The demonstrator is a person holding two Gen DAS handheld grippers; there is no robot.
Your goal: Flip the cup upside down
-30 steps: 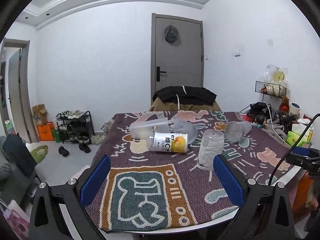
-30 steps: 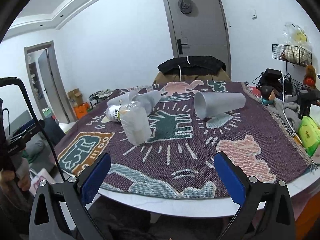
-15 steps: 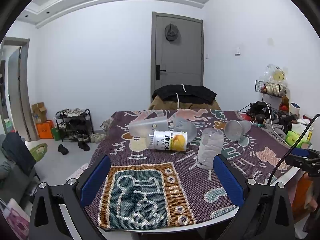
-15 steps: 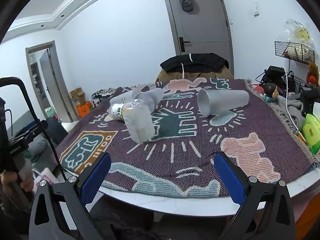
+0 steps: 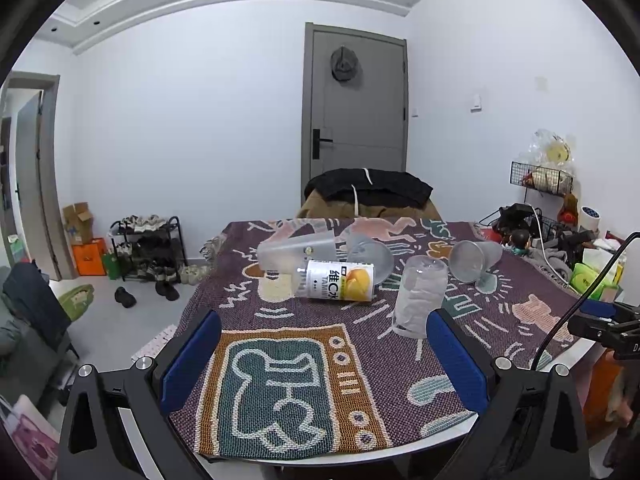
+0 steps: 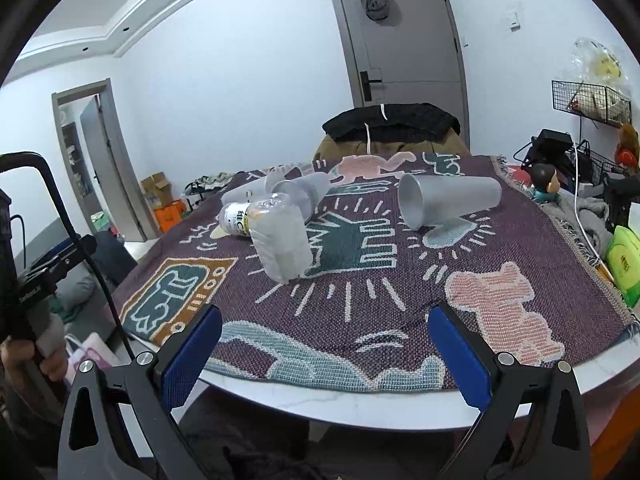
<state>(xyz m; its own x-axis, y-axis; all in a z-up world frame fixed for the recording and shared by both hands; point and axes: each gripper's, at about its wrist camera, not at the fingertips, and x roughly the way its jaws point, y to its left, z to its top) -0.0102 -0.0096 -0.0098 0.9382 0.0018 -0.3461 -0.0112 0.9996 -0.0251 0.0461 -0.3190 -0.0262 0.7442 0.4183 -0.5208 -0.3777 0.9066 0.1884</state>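
A clear ribbed cup (image 5: pixel 418 296) stands upside down on the patterned cloth; it also shows in the right wrist view (image 6: pixel 282 240). A frosted grey cup (image 6: pixel 448 202) lies on its side at the right, also in the left wrist view (image 5: pixel 474 256). Two more translucent cups (image 5: pixel 296 248) (image 5: pixel 370 254) lie on their sides behind a labelled bottle (image 5: pixel 336 286). My left gripper (image 5: pixel 324 364) is open and empty near the table's front edge. My right gripper (image 6: pixel 326 356) is open and empty over the near edge.
The round white table (image 6: pixel 360 404) carries a woven cloth (image 6: pixel 360 280). A chair with dark clothing (image 5: pixel 370 190) stands behind. Green packets (image 6: pixel 624 260), cables and a wire rack crowd the right side. A shoe rack (image 5: pixel 148 248) stands on the floor at the left.
Both grippers have drawn back slightly from the table and risen a little. The cups and the bottle have not moved.
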